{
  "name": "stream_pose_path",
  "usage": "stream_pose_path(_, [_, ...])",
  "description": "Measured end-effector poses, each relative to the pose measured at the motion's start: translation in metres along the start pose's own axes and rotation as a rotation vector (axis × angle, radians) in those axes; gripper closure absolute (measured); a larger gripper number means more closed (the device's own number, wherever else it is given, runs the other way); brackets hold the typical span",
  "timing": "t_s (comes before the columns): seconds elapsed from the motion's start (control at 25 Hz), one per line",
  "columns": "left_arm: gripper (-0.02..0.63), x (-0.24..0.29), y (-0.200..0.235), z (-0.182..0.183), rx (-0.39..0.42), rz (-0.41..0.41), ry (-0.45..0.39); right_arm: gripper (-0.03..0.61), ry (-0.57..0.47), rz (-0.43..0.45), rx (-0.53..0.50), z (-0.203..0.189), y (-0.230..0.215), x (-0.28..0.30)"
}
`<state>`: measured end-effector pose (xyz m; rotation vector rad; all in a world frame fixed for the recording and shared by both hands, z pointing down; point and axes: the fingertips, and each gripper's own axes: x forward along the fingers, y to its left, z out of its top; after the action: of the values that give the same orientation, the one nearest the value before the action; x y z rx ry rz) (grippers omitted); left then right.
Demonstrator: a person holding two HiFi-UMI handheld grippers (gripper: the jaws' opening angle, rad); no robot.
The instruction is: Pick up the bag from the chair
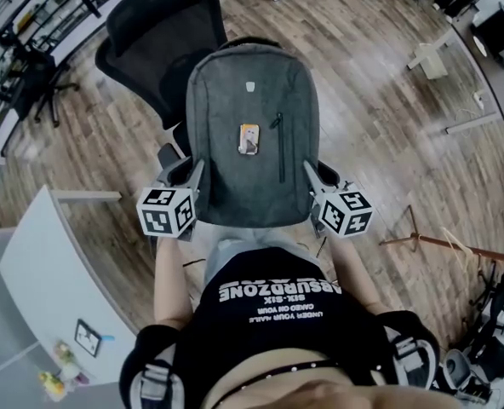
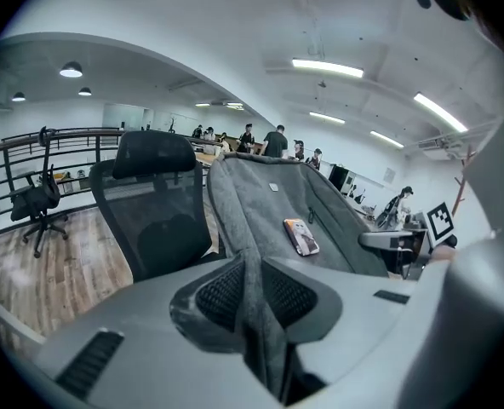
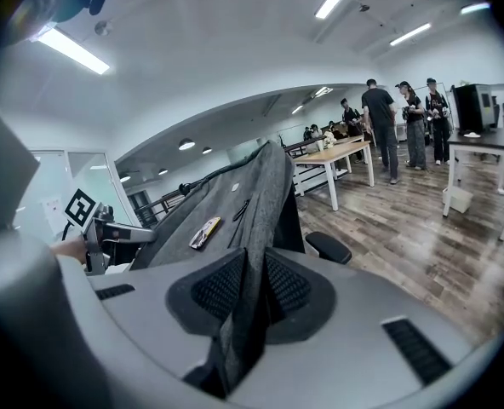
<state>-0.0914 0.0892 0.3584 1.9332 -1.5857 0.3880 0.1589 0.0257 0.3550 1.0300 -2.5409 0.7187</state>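
Below the head camera, a grey fabric backpack [image 1: 226, 100] lies face-up over the seat of a black mesh office chair [image 1: 154, 41]. The left gripper [image 1: 192, 180] and right gripper [image 1: 313, 177] sit at its opposite side edges, probably so the load rises level; whether it rests on the seat I cannot tell. Along the left gripper view, the fingers [image 2: 220, 292] pinch a fold of the grey cloth, with the chair's backrest beyond. Along the right gripper view, the fingers [image 3: 290, 284] likewise clamp the backpack's other edge, a matched hold that should keep it from swinging.
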Motion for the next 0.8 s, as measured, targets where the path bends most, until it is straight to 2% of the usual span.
stream_pose_path(0.52, [0.537,-0.045,-0.004,0.020,-0.007,-0.003,-0.108,0.506,-0.066,0.045,-0.033,0.026,0.032,-0.019])
stream_pose_path(0.8, [0.537,-0.054,-0.004,0.023,-0.009,0.000,-0.127,0.506,-0.051,0.061,-0.037,0.029,0.037,-0.015])
